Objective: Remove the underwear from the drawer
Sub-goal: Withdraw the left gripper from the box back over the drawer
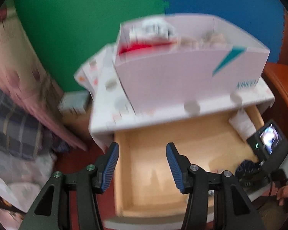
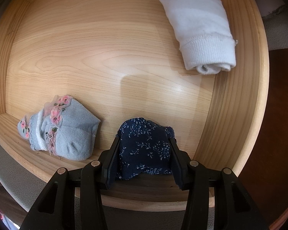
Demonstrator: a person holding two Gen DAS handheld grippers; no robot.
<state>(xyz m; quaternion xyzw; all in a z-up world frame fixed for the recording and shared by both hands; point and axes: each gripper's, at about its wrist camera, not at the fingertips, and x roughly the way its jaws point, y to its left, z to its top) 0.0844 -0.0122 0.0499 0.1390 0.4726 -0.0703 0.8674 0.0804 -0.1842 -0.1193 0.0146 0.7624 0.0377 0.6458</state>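
I am pinching the navy floral underwear (image 2: 144, 147) between the pads of my right gripper (image 2: 144, 153), pointing straight down into the open wooden drawer (image 2: 86, 48); the bundle is sitting near the drawer's front wall. Three fabric bundles are lying in the drawer: that navy one, one pale blue knit piece with pink trim (image 2: 63, 132) just beside it, and one rolled white piece (image 2: 201, 32) well apart by the far side. I am holding my left gripper (image 1: 142, 164) part open over the drawer, nothing between its blue pads. One white cardboard box (image 1: 182, 72) is standing on the cabinet top.
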